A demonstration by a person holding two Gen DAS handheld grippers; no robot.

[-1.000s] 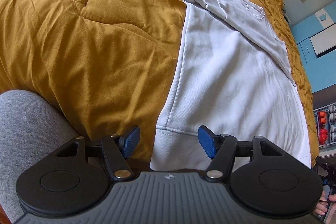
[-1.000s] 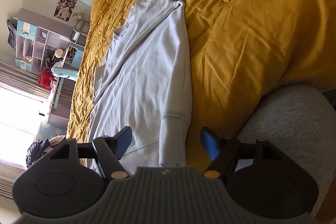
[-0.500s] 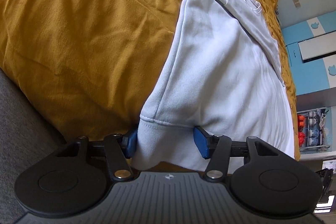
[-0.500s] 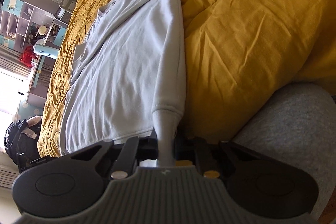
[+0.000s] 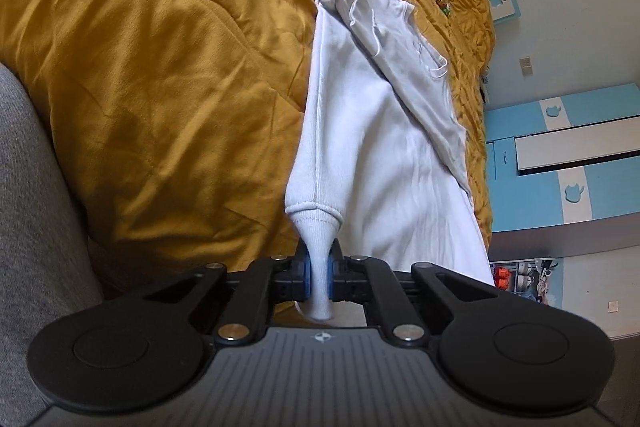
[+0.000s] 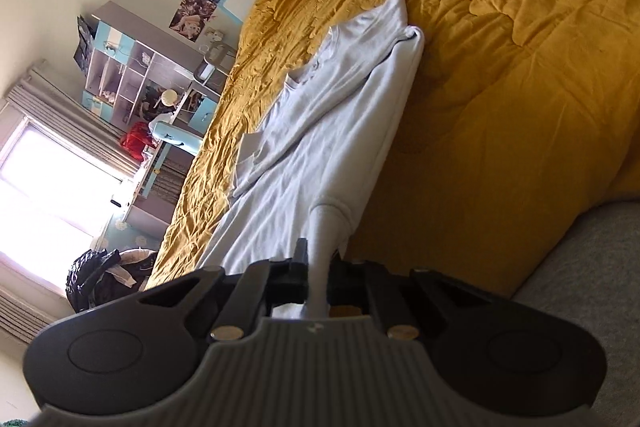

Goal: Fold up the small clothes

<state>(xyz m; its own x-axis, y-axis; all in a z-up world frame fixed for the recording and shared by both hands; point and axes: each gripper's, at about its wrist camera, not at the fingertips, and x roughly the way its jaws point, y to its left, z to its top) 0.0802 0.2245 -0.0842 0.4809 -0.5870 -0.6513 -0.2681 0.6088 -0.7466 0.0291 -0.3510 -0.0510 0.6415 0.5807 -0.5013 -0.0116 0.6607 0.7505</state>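
A white sweatshirt (image 5: 384, 155) lies lengthwise on the mustard-yellow quilt (image 5: 152, 75), its sleeves folded across the chest. My left gripper (image 5: 319, 277) is shut on the ribbed hem at one bottom corner and lifts that side edge off the quilt. My right gripper (image 6: 318, 279) is shut on the ribbed hem at the other bottom corner of the sweatshirt (image 6: 316, 155), which is also raised from the quilt (image 6: 520, 75). The fabric hangs taut from both grips toward the shoulders.
Grey upholstered bed edge (image 5: 36, 227) lies close under both grippers, also in the right wrist view (image 6: 580, 267). A small colourful object (image 5: 443, 6) lies on the quilt beyond the collar. Blue-and-white wardrobe (image 5: 560, 147), shelves (image 6: 132, 75) and a bright window (image 6: 44, 187) border the bed.
The left gripper has closed on the hem corner, which it straddled open half a second ago. Both grippers have lifted the hem corners up off the quilt; the right closed earlier.
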